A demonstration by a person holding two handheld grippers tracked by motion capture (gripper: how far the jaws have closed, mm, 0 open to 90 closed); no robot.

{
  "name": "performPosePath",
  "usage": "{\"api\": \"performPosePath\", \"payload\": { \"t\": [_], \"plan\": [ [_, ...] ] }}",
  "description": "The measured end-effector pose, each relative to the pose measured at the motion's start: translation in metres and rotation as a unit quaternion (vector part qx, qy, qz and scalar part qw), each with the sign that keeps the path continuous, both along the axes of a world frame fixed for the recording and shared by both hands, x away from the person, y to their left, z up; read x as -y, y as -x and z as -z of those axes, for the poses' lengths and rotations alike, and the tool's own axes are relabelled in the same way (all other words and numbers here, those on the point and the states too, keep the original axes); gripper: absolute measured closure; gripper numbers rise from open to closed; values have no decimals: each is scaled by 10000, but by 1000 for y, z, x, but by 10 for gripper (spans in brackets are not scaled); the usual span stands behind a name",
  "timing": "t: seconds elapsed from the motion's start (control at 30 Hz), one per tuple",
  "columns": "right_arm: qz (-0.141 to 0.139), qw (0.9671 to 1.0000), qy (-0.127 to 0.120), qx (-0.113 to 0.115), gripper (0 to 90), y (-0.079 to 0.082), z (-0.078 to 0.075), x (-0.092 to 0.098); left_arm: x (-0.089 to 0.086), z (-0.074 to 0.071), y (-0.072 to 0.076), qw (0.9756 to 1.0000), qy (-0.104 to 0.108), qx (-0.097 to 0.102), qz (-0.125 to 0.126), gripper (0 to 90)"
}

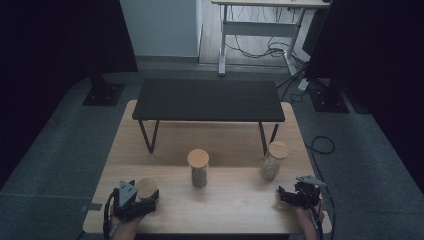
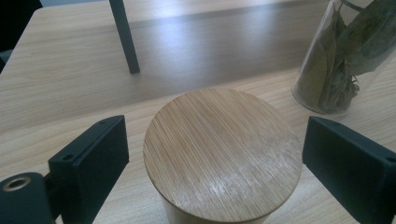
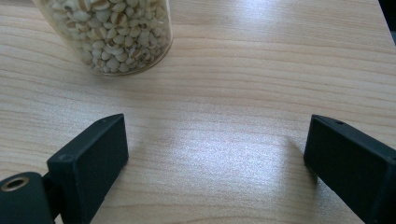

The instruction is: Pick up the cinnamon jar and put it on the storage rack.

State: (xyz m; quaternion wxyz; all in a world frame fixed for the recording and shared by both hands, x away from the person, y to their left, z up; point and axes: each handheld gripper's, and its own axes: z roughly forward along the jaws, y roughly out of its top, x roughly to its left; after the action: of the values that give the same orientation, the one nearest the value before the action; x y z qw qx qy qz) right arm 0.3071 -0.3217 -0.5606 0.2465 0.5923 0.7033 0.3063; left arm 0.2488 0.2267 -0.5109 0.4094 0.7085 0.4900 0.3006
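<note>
A short jar with a round bamboo lid (image 2: 222, 154) stands near the table's front left corner, also seen from above as a lid (image 1: 146, 187). My left gripper (image 2: 215, 156) straddles it, one jaw on each side, with a gap between each pad and the lid, so it is open. From above, the left gripper (image 1: 145, 196) sits at the table's front left. A taller glass jar of dried leaves (image 1: 198, 168) (image 2: 338, 60) stands mid-table. A jar of pale grains (image 1: 274, 160) (image 3: 107, 32) stands at the right. My right gripper (image 1: 291, 194) (image 3: 215, 149) hovers open over bare wood in front of it.
A low black shelf on thin legs (image 1: 207, 100) spans the back of the wooden table (image 1: 235, 205); one of its legs (image 2: 125, 37) rises beyond the short jar. Dark stands and cables lie on the floor around.
</note>
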Motion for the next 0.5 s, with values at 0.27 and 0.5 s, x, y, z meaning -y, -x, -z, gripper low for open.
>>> {"api": "performPosePath", "payload": {
  "t": [0.27, 0.5],
  "plan": [
    [0, 10000, 0, 0, 57, 0, 0, 0, 2, 4, 0, 9999, -103, -10, -62, 98],
    [0, 10000, 0, 0, 57, 0, 0, 0, 2, 7, 1, 9998, -146, -23, -104, 134]
  ]
}}
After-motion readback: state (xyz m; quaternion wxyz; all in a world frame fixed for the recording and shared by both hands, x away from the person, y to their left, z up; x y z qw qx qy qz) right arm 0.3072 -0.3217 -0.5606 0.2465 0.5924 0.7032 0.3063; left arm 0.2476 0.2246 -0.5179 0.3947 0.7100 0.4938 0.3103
